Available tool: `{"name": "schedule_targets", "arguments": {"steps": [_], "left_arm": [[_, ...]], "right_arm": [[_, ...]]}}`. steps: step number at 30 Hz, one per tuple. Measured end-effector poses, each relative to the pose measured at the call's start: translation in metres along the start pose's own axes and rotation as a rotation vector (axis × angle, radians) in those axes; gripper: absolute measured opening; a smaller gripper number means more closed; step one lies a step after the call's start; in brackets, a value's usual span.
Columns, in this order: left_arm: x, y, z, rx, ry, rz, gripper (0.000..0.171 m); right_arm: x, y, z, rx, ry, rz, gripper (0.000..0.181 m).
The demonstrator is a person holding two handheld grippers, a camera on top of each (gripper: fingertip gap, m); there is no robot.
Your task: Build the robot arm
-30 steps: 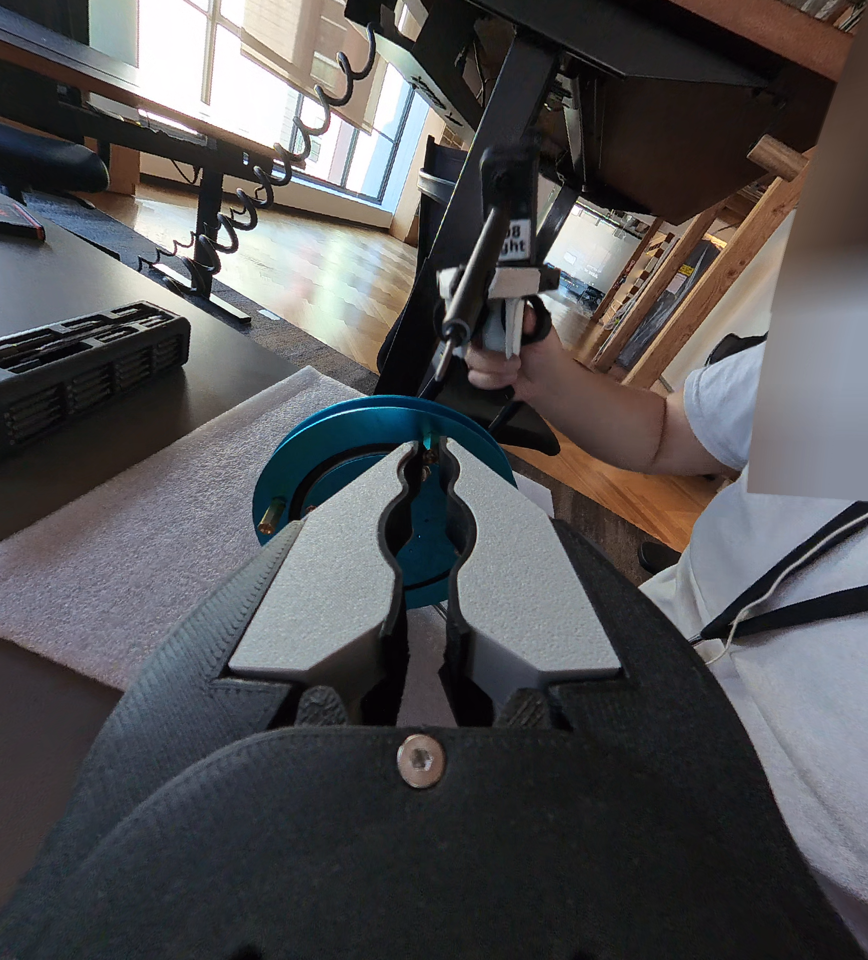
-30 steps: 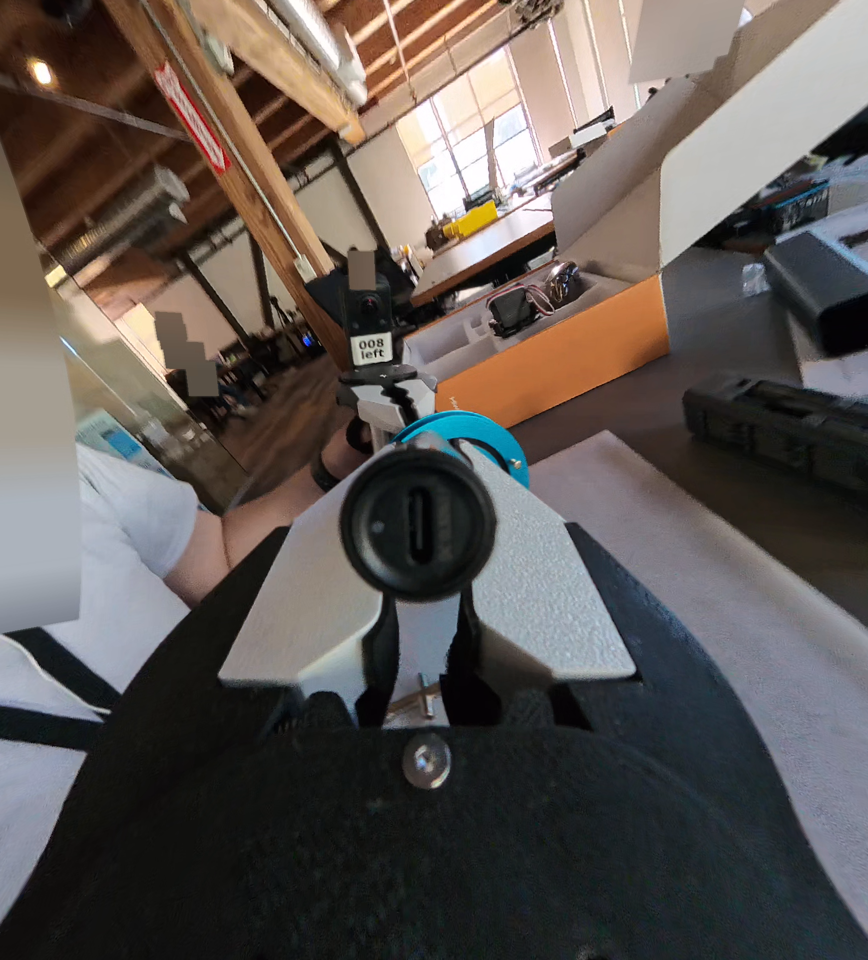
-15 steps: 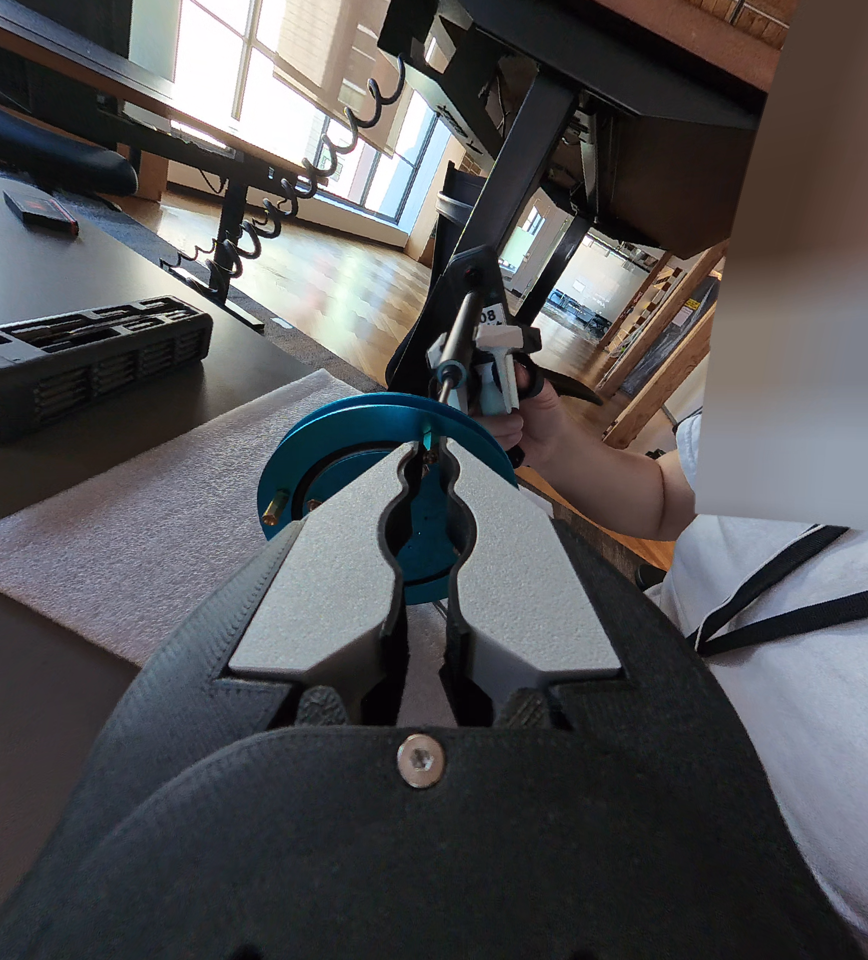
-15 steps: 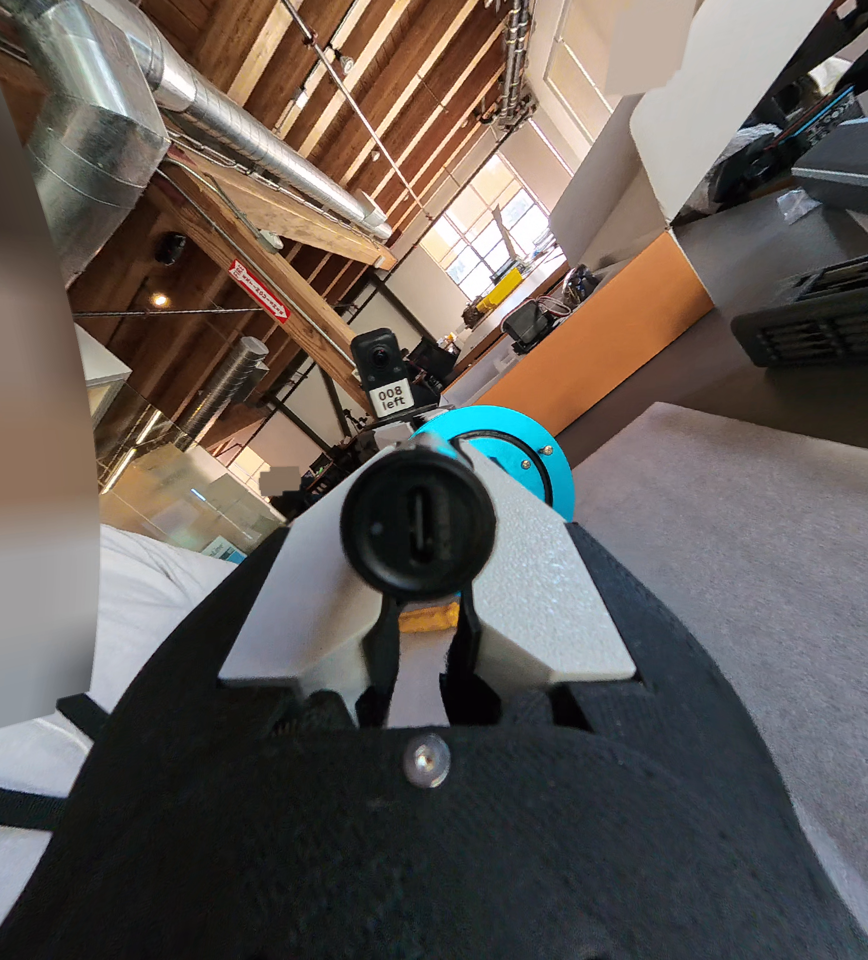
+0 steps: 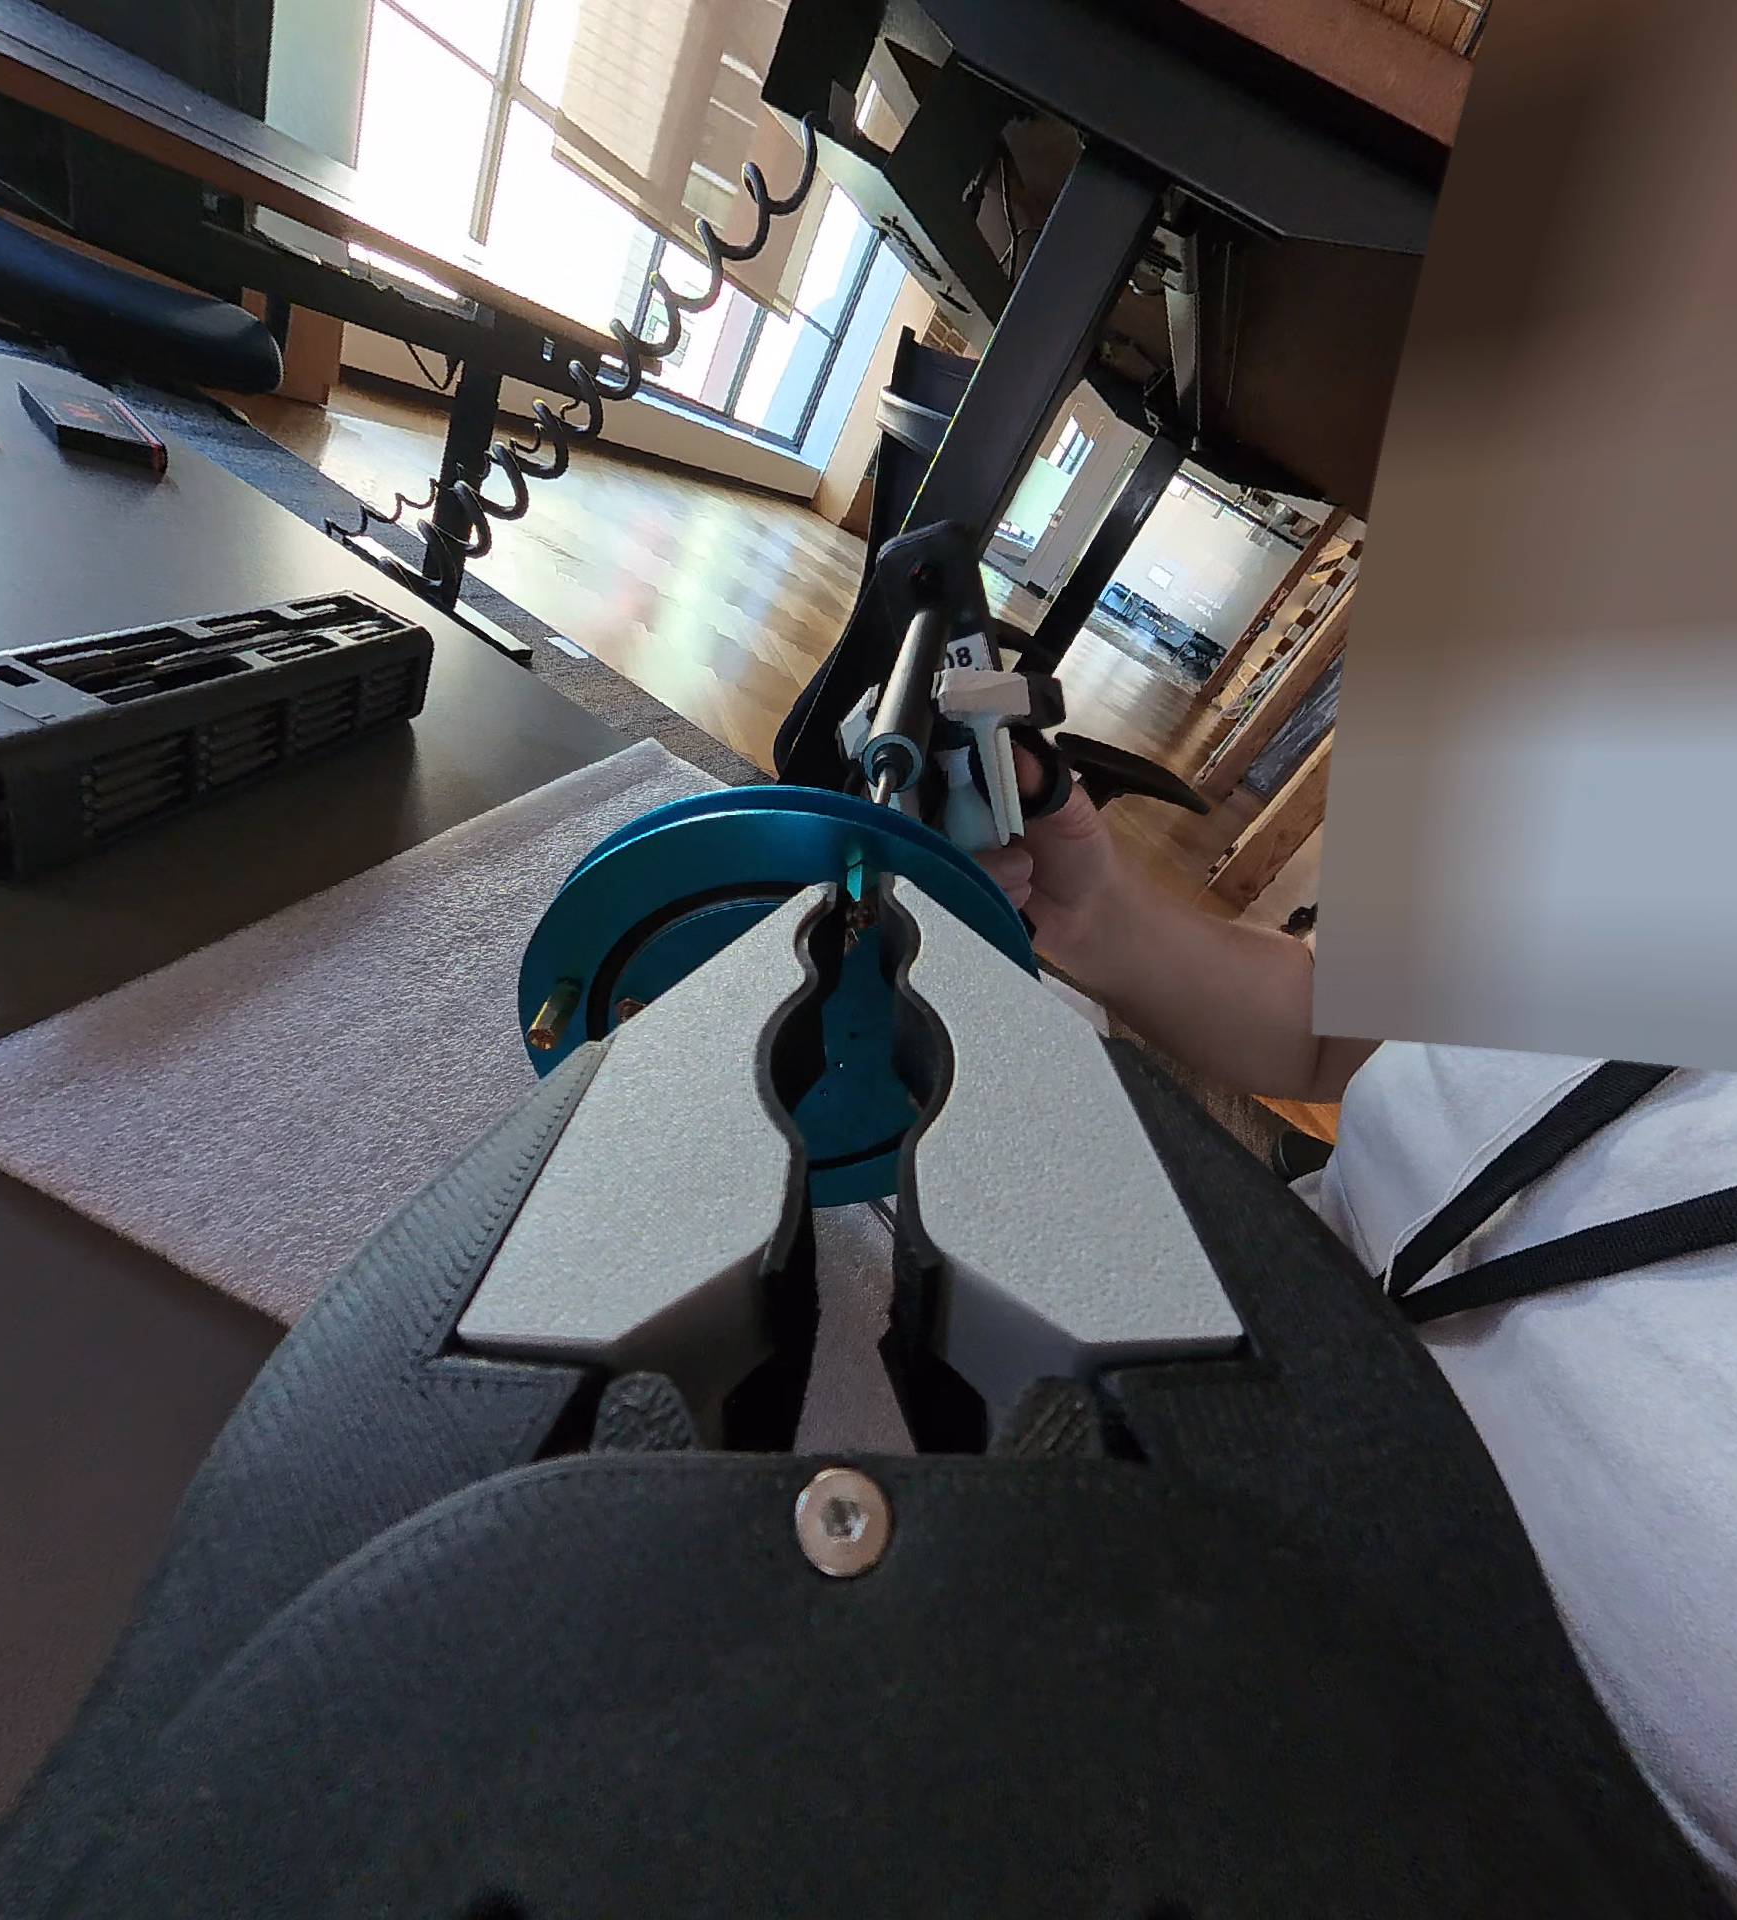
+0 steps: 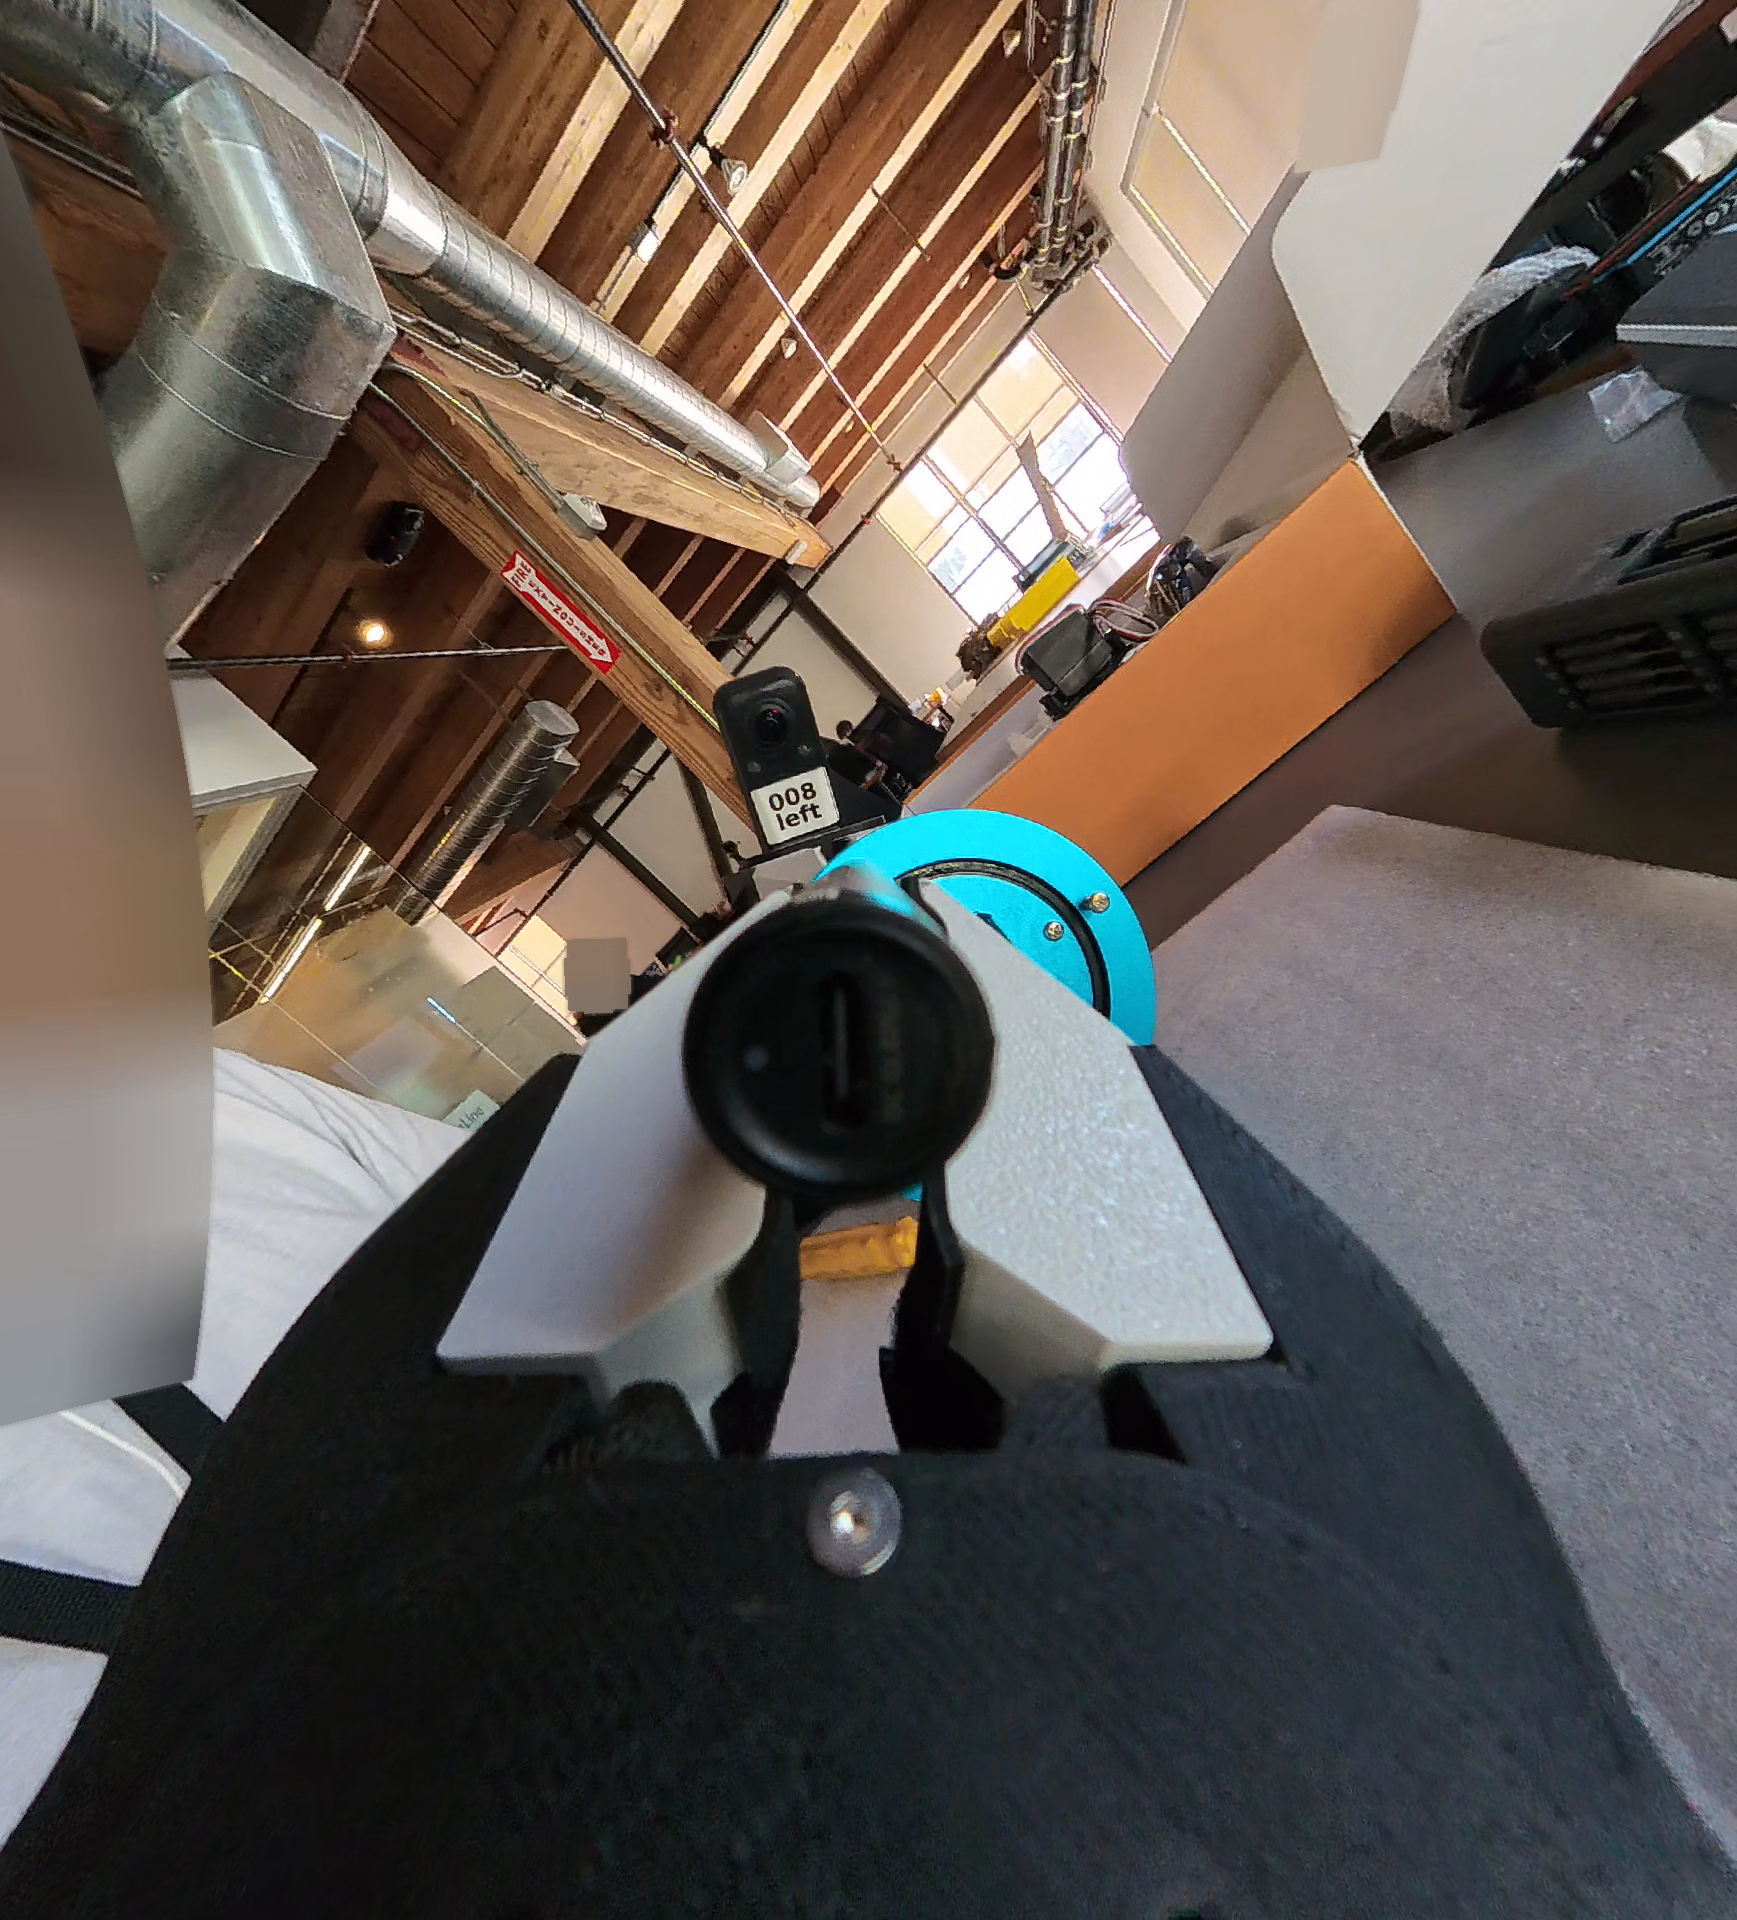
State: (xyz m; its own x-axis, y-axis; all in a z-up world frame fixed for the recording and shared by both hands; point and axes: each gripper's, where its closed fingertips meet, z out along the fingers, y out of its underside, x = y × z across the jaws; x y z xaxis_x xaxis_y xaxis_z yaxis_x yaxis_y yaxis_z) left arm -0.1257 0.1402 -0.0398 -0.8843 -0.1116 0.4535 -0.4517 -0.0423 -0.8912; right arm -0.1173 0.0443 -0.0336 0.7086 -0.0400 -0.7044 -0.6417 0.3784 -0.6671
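My left gripper (image 5: pixel 856 896) is shut on a blue metal disc (image 5: pixel 739 842) with brass standoffs and holds it on edge over a grey mat (image 5: pixel 272 1018). My right gripper (image 6: pixel 848 906) is shut on a black pen-shaped screwdriver (image 6: pixel 838 1049), whose rear end faces the camera. In the left wrist view the screwdriver (image 5: pixel 900 696) points down at the disc's top rim, with the right gripper (image 5: pixel 978 748) and a hand just behind it. The disc (image 6: pixel 1103 904) and the left gripper's camera (image 6: pixel 770 727) show beyond the tool in the right wrist view. A small brass piece (image 6: pixel 859 1252) shows under the right fingers.
A black bit case (image 5: pixel 147 707) lies on the dark table left of the mat, and also shows in the right wrist view (image 6: pixel 1674 644). An orange and white open box (image 6: pixel 1259 686) stands behind the disc. A small black box (image 5: pixel 90 426) lies farther back. The person's white shirt (image 5: pixel 1622 1455) is close on the right. Across from one pair of fingers to the other is roughly 11 cm.
The right gripper has brought the screwdriver down and closer to the disc's top rim, and its view has tilted up towards the ceiling. The left gripper still holds the disc, barely moved.
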Motion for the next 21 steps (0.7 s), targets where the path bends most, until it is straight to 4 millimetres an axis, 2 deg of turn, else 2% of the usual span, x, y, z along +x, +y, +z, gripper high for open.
{"name": "schedule_targets", "arguments": {"steps": [21], "left_arm": [[0.0005, 0.0003, 0.0007, -0.004, -0.003, 0.012, 0.004]], "right_arm": [[0.0061, 0.001, 0.0011, -0.004, -0.039, 0.026, 0.015]]}}
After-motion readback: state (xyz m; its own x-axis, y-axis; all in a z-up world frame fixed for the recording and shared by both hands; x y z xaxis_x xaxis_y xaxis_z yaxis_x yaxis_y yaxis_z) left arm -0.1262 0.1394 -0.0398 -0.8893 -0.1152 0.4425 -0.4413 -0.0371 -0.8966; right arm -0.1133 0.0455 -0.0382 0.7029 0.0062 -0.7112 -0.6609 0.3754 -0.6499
